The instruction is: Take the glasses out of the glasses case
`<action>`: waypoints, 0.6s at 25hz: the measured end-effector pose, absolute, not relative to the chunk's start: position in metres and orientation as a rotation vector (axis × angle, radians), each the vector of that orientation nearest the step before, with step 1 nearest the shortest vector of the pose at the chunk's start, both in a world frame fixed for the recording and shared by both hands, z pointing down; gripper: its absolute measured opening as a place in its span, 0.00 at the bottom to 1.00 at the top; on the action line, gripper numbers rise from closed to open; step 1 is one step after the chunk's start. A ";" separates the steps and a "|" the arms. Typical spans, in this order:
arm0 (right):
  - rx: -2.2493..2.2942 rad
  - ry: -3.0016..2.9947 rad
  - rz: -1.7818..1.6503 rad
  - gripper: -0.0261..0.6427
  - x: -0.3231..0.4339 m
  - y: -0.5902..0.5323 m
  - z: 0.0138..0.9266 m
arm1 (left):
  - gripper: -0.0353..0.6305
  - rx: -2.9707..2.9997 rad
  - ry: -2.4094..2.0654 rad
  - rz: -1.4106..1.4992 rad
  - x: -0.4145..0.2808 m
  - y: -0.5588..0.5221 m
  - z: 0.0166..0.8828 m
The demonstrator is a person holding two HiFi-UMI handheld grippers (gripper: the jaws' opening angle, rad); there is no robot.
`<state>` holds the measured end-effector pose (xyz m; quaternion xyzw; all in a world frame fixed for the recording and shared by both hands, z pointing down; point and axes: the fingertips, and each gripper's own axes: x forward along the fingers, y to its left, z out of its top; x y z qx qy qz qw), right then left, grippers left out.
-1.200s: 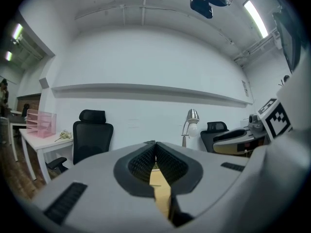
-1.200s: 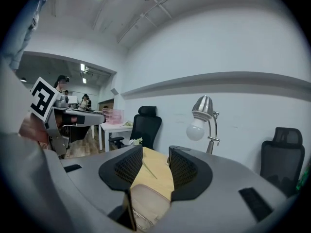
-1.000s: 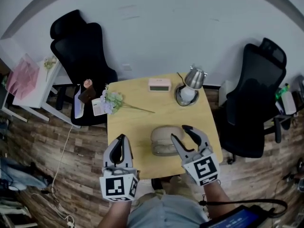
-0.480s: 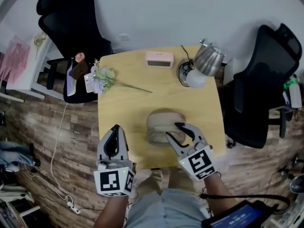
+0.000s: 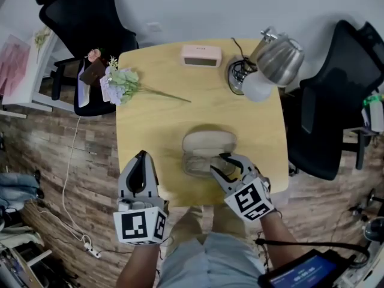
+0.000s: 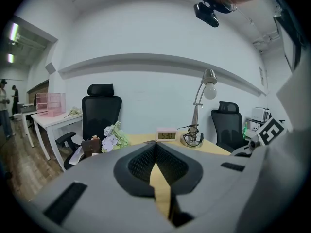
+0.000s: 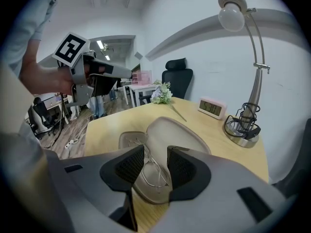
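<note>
A beige glasses case (image 5: 208, 144) lies open near the front of the yellow table (image 5: 156, 119). In the right gripper view its lid (image 7: 177, 132) stands up behind thin wire-framed glasses (image 7: 151, 171) that lie in the tray. My right gripper (image 5: 217, 164) (image 7: 155, 152) tilts down over the case's near right end. Its jaws are closing, with the glasses showing in the gap and neither pad pressing on them. My left gripper (image 5: 143, 155) (image 6: 155, 144) hovers over the table's front left edge, apart from the case, with its tips together and nothing held.
At the back of the table are a pink digital clock (image 5: 201, 55) and a metal desk lamp (image 5: 277, 51) with a coiled cord. Artificial flowers (image 5: 123, 80) lie at the back left. Black office chairs stand at the left (image 5: 84, 11) and the right (image 5: 336, 101).
Both grippers have sunk toward the table. The right one has tipped downward onto the open case, and its jaws stand a little narrower. The left one stays shut.
</note>
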<state>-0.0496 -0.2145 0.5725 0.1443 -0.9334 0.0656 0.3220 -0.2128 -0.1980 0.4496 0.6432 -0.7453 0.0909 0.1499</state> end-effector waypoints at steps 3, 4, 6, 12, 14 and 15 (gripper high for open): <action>0.357 -2.429 0.163 0.28 -0.049 -0.212 0.582 | 0.06 1.830 -2.143 0.270 -0.215 -0.194 0.454; 0.354 -2.423 0.165 0.28 -0.048 -0.211 0.584 | 0.06 1.824 -2.143 0.272 -0.216 -0.193 0.455; 0.348 -2.411 0.173 0.27 -0.048 -0.210 0.589 | 0.06 1.814 -2.144 0.277 -0.217 -0.189 0.457; 0.307 -2.353 0.133 0.25 -0.044 -0.206 0.606 | 0.06 1.788 -2.151 0.282 -0.221 -0.185 0.462; 0.289 -2.336 0.114 0.25 -0.044 -0.204 0.611 | 0.06 1.783 -2.154 0.282 -0.222 -0.184 0.464; 0.287 -2.328 0.110 0.24 -0.043 -0.203 0.613 | 0.06 1.781 -2.155 0.281 -0.223 -0.183 0.464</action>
